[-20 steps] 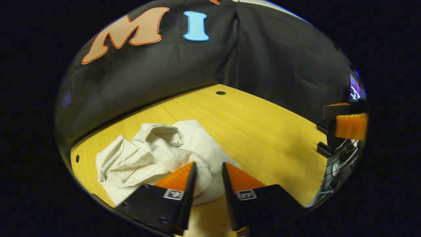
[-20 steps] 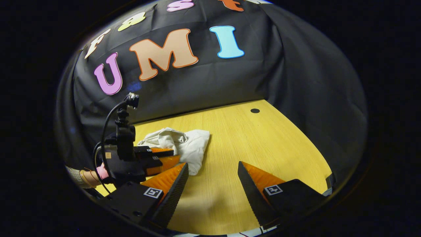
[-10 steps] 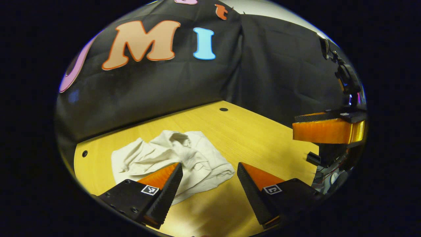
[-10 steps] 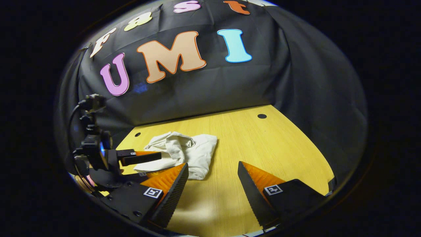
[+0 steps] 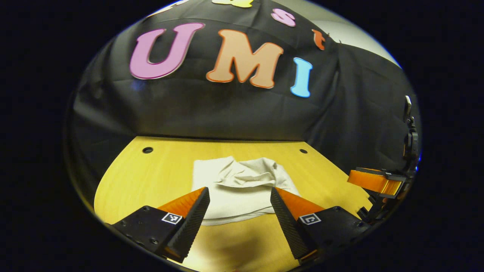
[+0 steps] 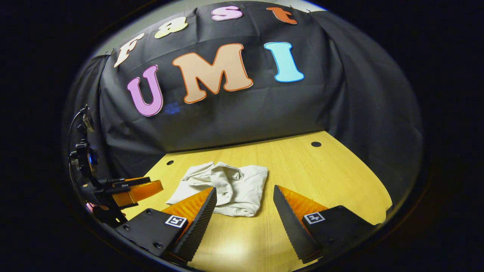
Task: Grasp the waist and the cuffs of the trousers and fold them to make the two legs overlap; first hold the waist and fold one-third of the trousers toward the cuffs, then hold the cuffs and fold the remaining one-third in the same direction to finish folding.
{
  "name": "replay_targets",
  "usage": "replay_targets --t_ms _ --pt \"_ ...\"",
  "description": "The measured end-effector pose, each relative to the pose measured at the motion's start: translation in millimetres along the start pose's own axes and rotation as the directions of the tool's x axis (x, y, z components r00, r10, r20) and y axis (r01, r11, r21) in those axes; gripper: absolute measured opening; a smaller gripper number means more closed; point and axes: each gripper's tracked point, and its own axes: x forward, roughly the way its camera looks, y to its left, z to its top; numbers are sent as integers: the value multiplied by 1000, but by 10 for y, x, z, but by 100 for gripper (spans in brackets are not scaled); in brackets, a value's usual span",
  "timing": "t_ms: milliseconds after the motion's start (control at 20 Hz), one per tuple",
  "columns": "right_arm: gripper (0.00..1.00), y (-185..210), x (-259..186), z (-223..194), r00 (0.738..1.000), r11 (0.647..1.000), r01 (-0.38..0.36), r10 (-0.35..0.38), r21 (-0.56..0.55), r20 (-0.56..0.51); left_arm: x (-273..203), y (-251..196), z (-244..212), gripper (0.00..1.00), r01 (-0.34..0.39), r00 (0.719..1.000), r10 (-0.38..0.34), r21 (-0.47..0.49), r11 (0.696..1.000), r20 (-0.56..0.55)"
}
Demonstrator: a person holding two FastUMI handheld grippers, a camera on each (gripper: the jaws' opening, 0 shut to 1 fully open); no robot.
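The cream-white trousers (image 5: 239, 187) lie folded into a rumpled, roughly square bundle on the yellow wooden table (image 5: 151, 177). In the left gripper view my left gripper (image 5: 239, 206) stands open just short of the bundle's near edge, with nothing between its fingers. In the right gripper view the trousers (image 6: 230, 187) lie ahead and a little to the left, and my right gripper (image 6: 244, 206) is open, apart from the cloth. The right gripper (image 5: 378, 183) also shows at the right edge of the left gripper view. The left gripper (image 6: 128, 189) shows at the far left of the right gripper view.
The black cloth wall (image 6: 234, 113) closes off the table's back and sides. Small round holes (image 5: 147, 150) sit near the table's far corners. Bare tabletop (image 6: 332, 177) lies to the right of the trousers.
My left gripper opened, let go of the trousers and drew back, swinging to face the bundle squarely. The right gripper also pulled back a little. The bundle now lies flatter on the table.
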Motion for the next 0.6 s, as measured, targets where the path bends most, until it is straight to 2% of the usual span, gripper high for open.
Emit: replay_targets --t_ms 200,450,600 --pt "97 149 -47 -104 1000 1000 -13 13 -13 -8 -92 320 -149 96 -87 996 86 -36 996 -28" --pt "97 155 -103 -249 999 999 9 -10 -35 -36 -45 356 -245 96 -97 994 93 -59 994 -59" --pt "97 147 -125 -272 999 1000 25 -26 -17 -36 -76 360 -259 96 -87 994 84 -40 995 -63"
